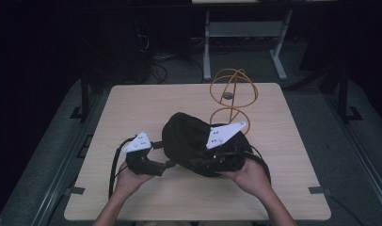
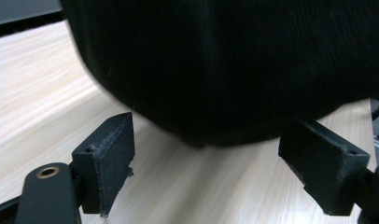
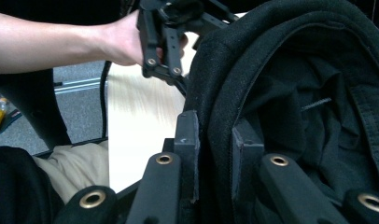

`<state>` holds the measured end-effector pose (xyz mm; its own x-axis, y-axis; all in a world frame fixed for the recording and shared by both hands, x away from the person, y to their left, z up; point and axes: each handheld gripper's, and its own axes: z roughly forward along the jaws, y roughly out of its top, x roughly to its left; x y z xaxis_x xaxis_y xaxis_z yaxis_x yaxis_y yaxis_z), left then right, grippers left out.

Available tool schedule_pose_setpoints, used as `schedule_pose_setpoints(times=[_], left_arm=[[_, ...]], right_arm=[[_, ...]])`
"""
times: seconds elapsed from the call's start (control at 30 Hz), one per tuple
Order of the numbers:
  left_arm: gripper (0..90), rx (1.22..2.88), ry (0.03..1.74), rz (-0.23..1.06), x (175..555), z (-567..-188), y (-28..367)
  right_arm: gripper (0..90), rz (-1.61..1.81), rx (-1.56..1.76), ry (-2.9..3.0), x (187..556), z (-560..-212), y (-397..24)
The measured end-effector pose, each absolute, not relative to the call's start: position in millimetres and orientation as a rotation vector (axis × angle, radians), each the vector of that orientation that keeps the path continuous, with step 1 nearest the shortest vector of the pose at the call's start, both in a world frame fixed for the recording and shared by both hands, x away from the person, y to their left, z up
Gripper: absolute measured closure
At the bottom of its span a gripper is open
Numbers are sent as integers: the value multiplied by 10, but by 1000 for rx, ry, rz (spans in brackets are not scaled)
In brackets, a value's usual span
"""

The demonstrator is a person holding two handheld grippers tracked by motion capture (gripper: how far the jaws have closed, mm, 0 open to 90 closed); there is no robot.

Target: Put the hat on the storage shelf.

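Black cloth bag (image 1: 194, 141) lay mid-table (image 1: 132, 108), its rim clamped by the right gripper (image 3: 214, 154) — the left gripper (image 2: 206, 168), jaws spread and empty, sat just beside its left flank.

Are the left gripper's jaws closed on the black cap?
No, the left gripper has its jaws wide apart, with the black cap just beyond them.

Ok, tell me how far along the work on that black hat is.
Done: the right gripper is clamped on the rim of the black hat, jaws either side of the fabric, holding it over the table. In hand: the left gripper sits open beside the hat's crown, jaws apart and not touching it. Left: that second grip, and wherever the hat goes, perhaps the orange wire stand behind it.
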<state>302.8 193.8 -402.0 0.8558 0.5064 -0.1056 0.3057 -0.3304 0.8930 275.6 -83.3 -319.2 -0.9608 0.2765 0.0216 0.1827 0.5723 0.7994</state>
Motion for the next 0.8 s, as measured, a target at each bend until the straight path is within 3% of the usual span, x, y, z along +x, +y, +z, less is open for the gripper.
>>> schedule_pose_setpoints(times=[0.23,0.37,0.5,0.63,0.8], left_arm=[[386,1942,546,177,3089,-4034,1828],[615,1918,512,179,3082,-4024,1815],[757,1889,492,182,3084,-3969,1842],[836,1848,490,181,3067,-3901,1886],[855,1858,480,208,3026,-3795,1918]], right_arm=[[762,1362,370,2708,2722,-3175,-826],[763,1369,358,2704,2723,-3168,-833],[763,1415,357,2699,2714,-3143,-857],[763,1449,361,2688,2706,-3116,-888],[761,1495,361,2672,2717,-3098,-925]])
